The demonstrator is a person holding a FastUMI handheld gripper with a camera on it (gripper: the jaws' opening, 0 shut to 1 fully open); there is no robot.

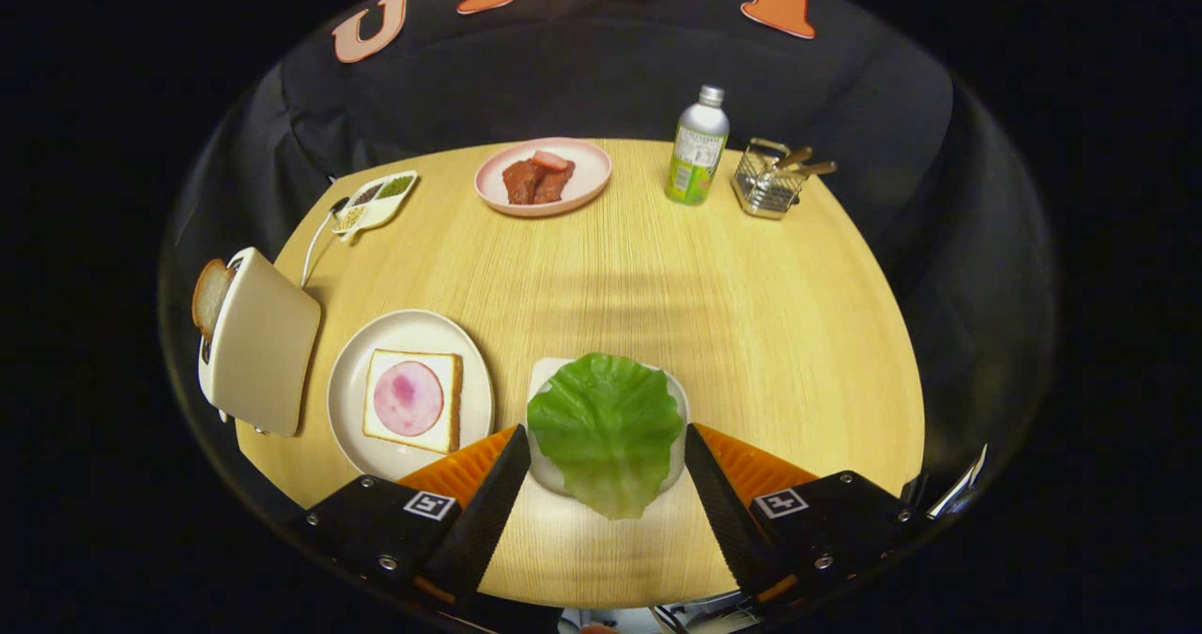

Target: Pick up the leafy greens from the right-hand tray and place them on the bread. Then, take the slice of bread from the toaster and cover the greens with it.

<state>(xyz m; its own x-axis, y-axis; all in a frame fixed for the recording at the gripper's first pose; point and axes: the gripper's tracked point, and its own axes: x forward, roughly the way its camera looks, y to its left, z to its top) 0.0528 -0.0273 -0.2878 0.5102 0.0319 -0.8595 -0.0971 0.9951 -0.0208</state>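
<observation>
A green lettuce leaf (606,430) lies on a small white tray (543,376), right between my two fingertips. My gripper (606,439) is open and stands above the leaf, with one finger on each side of it; neither finger presses on it. To the left, a white plate (352,399) holds a slice of bread (413,400) topped with a round pink slice of ham (408,397). Further left stands a cream toaster (258,340) with a browned slice of bread (210,293) sticking out of its slot.
At the back of the round wooden table (751,315) are a pink plate with meat (543,177), a green-labelled bottle (698,146), a wire basket with utensils (772,180) and a small divided dish of seasonings (377,199). The toaster's cord (315,239) runs toward that dish.
</observation>
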